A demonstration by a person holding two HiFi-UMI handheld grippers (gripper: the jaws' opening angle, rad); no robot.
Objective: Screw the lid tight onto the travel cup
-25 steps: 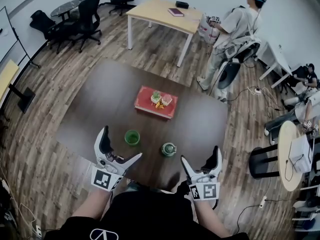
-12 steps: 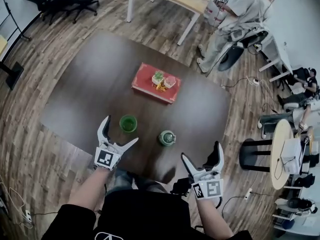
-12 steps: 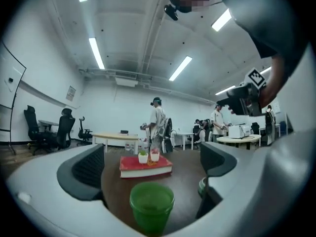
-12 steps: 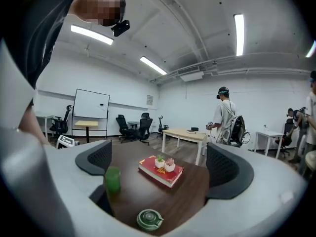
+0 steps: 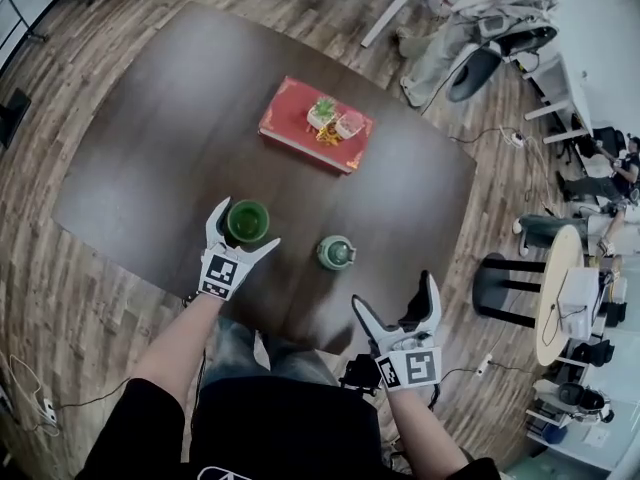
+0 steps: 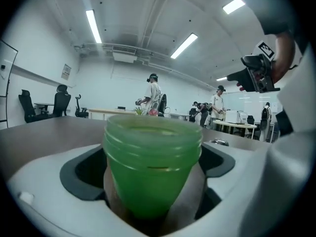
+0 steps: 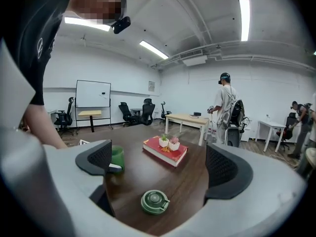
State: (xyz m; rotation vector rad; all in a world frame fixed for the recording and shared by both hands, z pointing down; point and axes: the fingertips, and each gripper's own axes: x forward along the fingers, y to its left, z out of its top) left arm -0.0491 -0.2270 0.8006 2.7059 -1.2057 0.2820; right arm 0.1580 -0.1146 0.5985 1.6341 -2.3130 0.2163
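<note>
The travel cup [image 5: 247, 220] is translucent green. It stands upright near the front edge of the dark bench [image 5: 150, 168], its mouth open and thread ridges ringing the rim. The left tool [image 5: 244, 225] straddles the cup with its jaws spread wide. A gap shows on each side, so nothing is gripped. The lid [image 5: 337, 252] is round and a darker green, with a raised centre cap. It lies flat on the bench to the right of the cup, apart from it. The right tool [image 5: 395, 293] is wide open and empty, held off the bench edge.
</note>
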